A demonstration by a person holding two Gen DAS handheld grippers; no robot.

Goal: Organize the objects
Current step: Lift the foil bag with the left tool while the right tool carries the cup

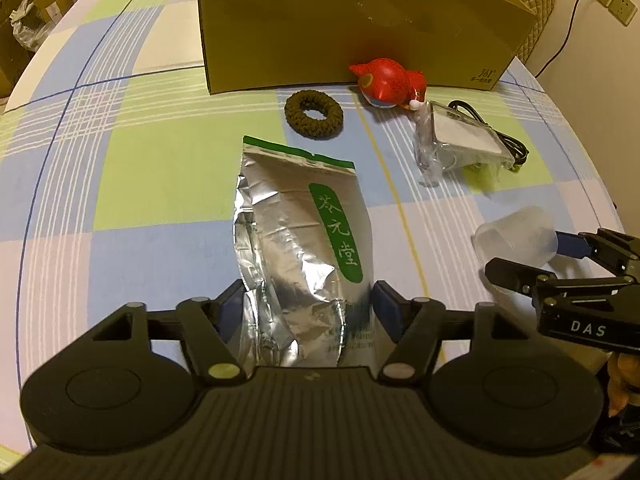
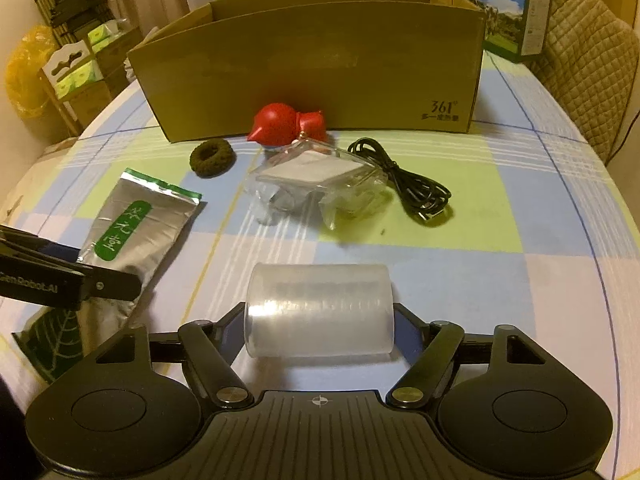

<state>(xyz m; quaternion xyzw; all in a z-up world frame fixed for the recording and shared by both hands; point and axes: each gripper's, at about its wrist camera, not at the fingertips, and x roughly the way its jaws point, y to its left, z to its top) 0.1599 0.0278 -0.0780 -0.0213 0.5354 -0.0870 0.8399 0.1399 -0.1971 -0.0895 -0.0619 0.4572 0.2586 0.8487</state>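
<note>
Both wrist cameras look low across the checked tablecloth [image 1: 120, 168] toward the cardboard box [image 1: 352, 24], which fills the far side of each frame. The left view sits closer to the box and left of the right view. Both share the box's front wall [image 2: 312, 76] and the items before it.

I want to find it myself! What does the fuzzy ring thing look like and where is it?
Find the big cardboard box at the back of the table. In front of it sits a red toy; just left of that lies the fuzzy ring. It is dark brown, knitted-looking and doughnut-shaped, unlike anything nearby.
</note>
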